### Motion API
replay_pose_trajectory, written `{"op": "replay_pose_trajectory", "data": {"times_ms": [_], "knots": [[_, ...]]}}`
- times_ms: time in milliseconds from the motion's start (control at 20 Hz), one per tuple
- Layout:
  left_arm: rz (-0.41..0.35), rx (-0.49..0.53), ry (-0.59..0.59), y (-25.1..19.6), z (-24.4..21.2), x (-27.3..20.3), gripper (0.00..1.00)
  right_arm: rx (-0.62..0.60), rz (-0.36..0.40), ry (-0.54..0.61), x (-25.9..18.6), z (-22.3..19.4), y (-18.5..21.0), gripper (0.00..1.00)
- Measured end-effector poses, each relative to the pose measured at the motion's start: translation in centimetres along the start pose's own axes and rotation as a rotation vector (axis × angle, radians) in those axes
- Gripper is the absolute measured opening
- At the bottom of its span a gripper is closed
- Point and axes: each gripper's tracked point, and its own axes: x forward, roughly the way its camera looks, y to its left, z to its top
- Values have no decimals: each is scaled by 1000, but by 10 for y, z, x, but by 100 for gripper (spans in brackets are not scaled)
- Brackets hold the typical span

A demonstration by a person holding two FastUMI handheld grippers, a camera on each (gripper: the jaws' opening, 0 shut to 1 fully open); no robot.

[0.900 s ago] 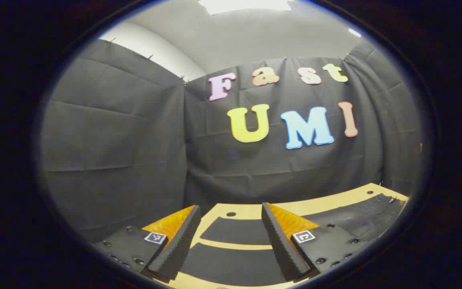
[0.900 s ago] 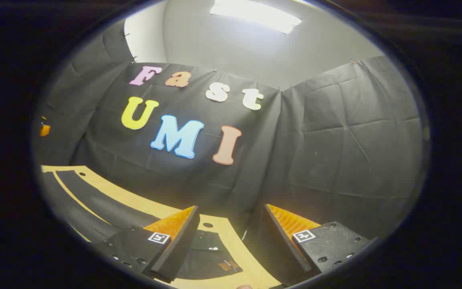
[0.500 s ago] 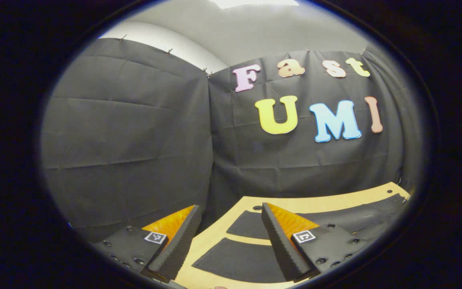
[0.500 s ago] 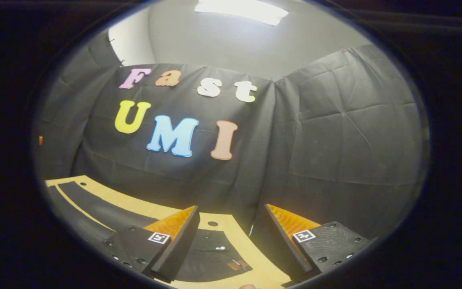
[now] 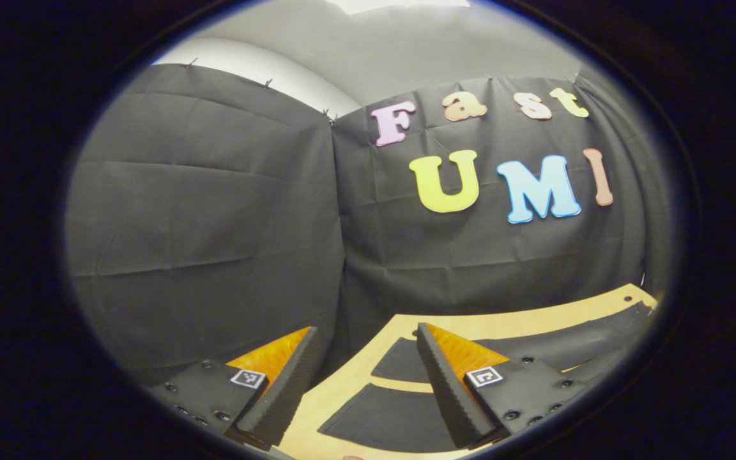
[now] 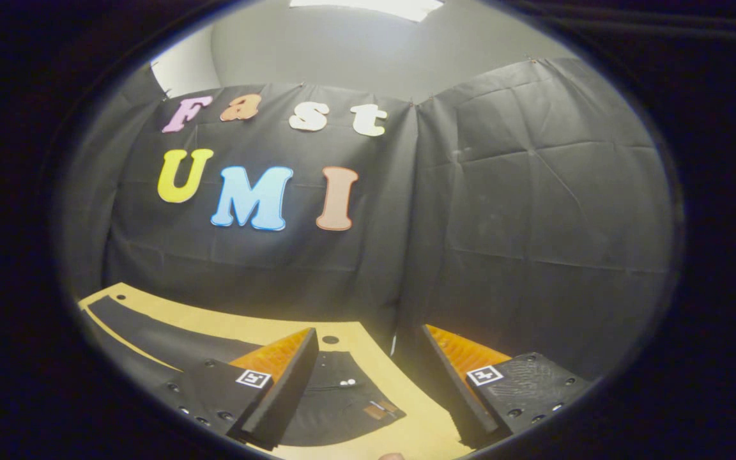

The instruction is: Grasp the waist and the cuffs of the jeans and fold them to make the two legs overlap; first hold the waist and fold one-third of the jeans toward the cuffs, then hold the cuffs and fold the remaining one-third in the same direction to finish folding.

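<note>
While above the table [image 5: 342, 390] edge, both the left gripper [image 5: 361, 383] and right gripper [image 6: 368, 383] wide apart, empty, over black jeans [image 6: 336, 409].

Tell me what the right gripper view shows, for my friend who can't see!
An open claw hangs above dark jeans spread flat on a tan table. The waist end, with a button, lies between the two fingers. Black cloth walls stand behind.

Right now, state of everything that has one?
Black jeans: flat on the wooden table, legs side by side, unfolded.
Waist button: fastened, as far as shows.
Left gripper: open, above the cuffs, holding nothing.
Right gripper: open, above the waist, holding nothing.
</note>
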Motion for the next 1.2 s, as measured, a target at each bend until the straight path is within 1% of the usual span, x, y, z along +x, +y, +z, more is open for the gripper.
{"op": "replay_pose_trajectory", "data": {"times_ms": [50,100,150,200,300,400,550,650,750,800,850,950,1000,1050,1200], "knots": [[-15,-16,21,-4,-7,3,97,2,-18,19,3,-3,-1,95],[-24,-35,48,-5,-15,5,98,7,-52,57,7,-12,-8,94],[-36,-56,82,-7,-26,7,98,24,-65,100,9,-22,-11,94],[-37,-81,122,-6,-40,12,98,60,-63,144,9,-32,-9,94],[-15,-140,217,2,-72,17,98,161,-55,229,15,-53,-8,95],[25,-229,306,15,-104,20,98,222,-67,303,19,-78,-13,94],[88,-431,439,34,-147,21,98,240,-69,390,26,-108,-14,95],[134,-589,528,46,-178,26,98,316,-48,461,27,-127,-6,95],[188,-726,603,60,-204,24,98,428,-33,550,25,-148,5,95],[217,-767,629,69,-216,23,98,477,-25,588,25,-160,11,100],[249,-796,659,74,-227,23,98,521,-21,635,24,-170,16,95],[290,-880,713,75,-243,19,100,601,-21,711,20,-188,25,96],[314,-919,739,80,-254,18,98,635,-29,736,20,-199,23,96],[333,-953,757,87,-265,18,98,666,-35,755,17,-205,24,96],[368,-1051,795,90,-291,22,98,755,-45,820,12,-225,28,96]]}}
